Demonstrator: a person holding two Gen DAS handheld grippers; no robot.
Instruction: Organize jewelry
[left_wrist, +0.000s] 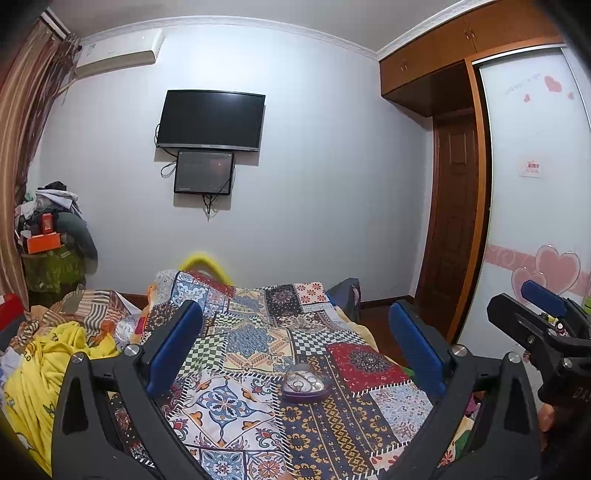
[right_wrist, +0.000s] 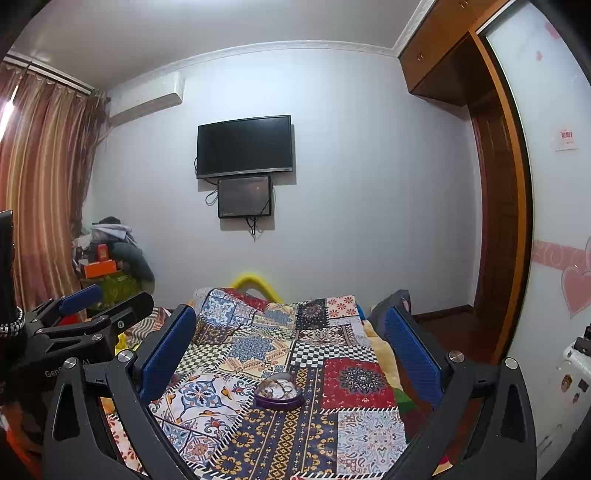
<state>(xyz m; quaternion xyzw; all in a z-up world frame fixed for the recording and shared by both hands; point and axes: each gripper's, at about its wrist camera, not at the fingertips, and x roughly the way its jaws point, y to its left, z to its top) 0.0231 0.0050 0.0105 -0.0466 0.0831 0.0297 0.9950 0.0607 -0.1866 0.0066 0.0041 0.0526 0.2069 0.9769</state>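
Left wrist view: heart-shaped jewelry box (left_wrist: 306, 384) lies between, beyond both grippers' wide, empty jaws.

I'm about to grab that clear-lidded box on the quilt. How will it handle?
The box looks like small, glossy plastic, so probably light and slippery between the pads. The domed lid may pop loose if squeezed. On the soft quilt it would likely tilt rather than slide when pushed.
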